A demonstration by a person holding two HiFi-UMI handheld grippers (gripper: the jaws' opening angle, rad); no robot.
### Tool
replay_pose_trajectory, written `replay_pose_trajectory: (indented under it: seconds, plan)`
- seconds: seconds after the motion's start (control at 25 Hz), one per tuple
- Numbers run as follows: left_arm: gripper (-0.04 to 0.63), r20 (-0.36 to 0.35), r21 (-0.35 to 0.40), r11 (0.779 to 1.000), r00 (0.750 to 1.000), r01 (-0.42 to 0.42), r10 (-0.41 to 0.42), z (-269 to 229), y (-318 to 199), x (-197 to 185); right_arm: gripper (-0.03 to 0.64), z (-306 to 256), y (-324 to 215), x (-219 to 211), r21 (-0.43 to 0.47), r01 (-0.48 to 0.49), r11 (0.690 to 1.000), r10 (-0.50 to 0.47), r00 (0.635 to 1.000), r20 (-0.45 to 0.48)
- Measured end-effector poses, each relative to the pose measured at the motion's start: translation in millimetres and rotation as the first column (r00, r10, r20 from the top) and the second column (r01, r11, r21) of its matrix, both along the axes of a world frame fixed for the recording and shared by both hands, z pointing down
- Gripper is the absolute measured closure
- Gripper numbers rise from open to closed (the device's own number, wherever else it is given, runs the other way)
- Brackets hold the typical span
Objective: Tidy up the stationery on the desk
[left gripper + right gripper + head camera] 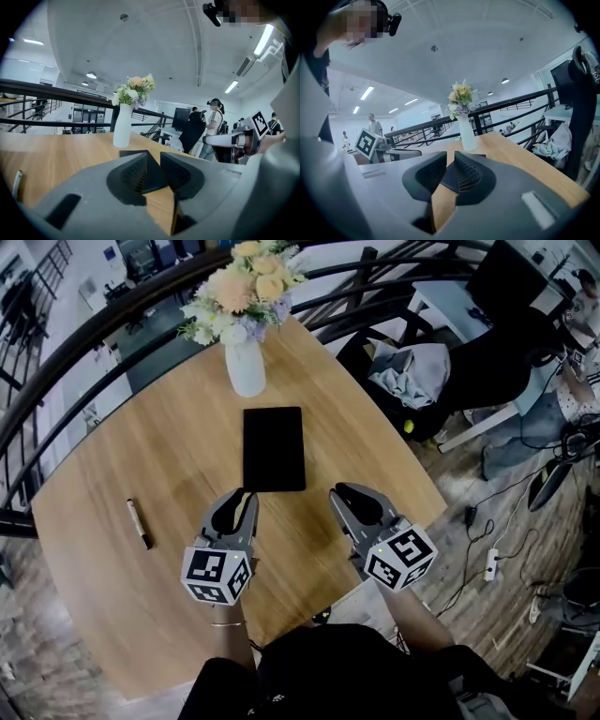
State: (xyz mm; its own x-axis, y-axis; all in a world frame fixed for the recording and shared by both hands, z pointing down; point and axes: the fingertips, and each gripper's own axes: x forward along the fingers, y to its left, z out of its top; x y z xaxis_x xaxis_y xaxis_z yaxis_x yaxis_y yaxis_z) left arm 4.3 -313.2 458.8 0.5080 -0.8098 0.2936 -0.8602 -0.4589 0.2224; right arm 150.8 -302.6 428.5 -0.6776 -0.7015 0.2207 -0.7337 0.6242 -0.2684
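The left tongs [239, 495] and the right tongs [349, 491] hang over the round wooden counter [112, 596], side by side. Each pair is open just a little, and nothing is between the jaws. You can see that best in the left gripper view [153, 157] and the right gripper view [451, 157].

The things to tidy are a flat black book [274, 448] in the middle of the counter, just past the tips of both tongs, and a pen [139, 523] lying alone, well off to the left.

What could go wrong, I think:
- The black book lies flat on the wood. The tongs may not get under its edge. They may only push it.
- If the book gets pushed away from the person, it slides toward the white vase [246, 367]. The vase is tall and thin with big flowers [246, 287] on top, so a bump could tip it over.
- The jaws are so close together now that they may be too narrow to fit over the book's edge.
- The pen is round and thin. A bad pinch could make it roll, maybe off the counter.

Writing: I can read none. The book's cover is plain black. The pen is too small to show any words. The cubes [217, 574] on the tongs have only black and white square shapes
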Motion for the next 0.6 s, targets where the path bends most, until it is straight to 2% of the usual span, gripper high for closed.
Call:
replay_pose_trajectory:
  seconds: [0.32,0.6]
  plan:
    - [0.491,-0.017,-0.092,0.995,0.999,0.048,-0.050,38.4,-28.6,-18.2,0.559,35.0,-34.4,-20.7,-0.059,0.019,0.998,-0.023,0.998,-0.061]
    - [0.419,0.008,-0.182,0.982,0.999,0.041,-0.040,69.8,-41.9,-19.7,0.528,71.4,-57.1,-30.0,-0.149,0.000,0.989,-0.020,0.991,-0.133]
